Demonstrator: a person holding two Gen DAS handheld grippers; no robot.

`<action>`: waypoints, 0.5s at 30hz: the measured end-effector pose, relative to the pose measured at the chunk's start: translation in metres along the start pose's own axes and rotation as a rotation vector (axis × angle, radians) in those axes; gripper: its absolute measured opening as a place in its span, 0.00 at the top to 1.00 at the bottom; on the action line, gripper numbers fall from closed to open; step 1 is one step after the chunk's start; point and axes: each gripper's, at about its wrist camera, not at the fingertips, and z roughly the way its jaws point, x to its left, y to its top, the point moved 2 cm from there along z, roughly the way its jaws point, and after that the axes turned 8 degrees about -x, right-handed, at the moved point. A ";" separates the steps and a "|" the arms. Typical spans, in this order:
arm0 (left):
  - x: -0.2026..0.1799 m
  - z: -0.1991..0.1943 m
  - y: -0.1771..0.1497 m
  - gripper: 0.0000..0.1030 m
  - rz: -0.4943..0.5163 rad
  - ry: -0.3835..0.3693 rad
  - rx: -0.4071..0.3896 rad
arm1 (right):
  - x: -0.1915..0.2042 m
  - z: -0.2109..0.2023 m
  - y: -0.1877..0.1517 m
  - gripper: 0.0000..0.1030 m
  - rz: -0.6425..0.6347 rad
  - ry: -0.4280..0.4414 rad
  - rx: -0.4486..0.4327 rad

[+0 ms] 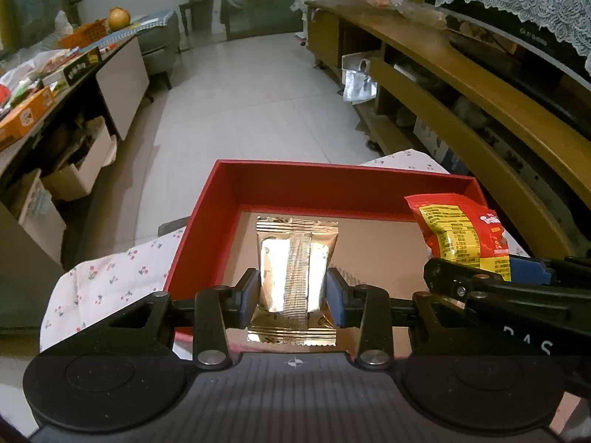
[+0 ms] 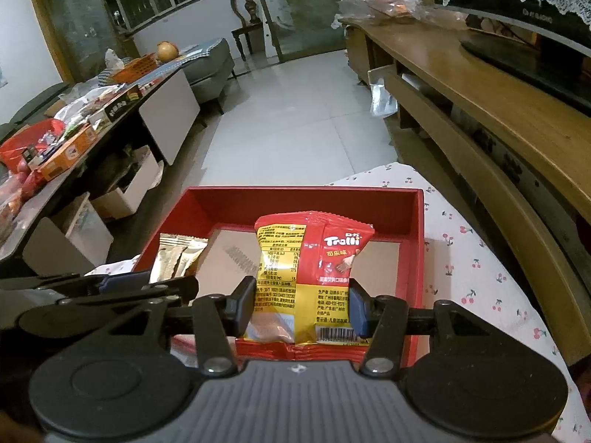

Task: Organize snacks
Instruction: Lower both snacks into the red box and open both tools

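Holding both snacks over the shallow red cardboard box (nothing inside yet): left gripper clenches gold foil sachet, right gripper grasps red-and-yellow gummy packet; both await release.

Cherry-print cloth under open red box.

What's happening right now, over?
Left gripper clamped on gold foil packet. Right gripper clamped on red-and-yellow gummy bag. Both over open red cardboard box. Nothing in the way.
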 end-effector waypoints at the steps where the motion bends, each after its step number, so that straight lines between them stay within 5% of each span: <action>1: -0.001 0.003 0.000 0.56 0.003 0.002 0.001 | -0.001 0.003 0.000 0.44 -0.001 -0.003 0.000; 15: -0.004 0.045 -0.007 0.56 0.000 0.025 0.052 | -0.011 0.046 -0.005 0.44 -0.031 -0.037 0.038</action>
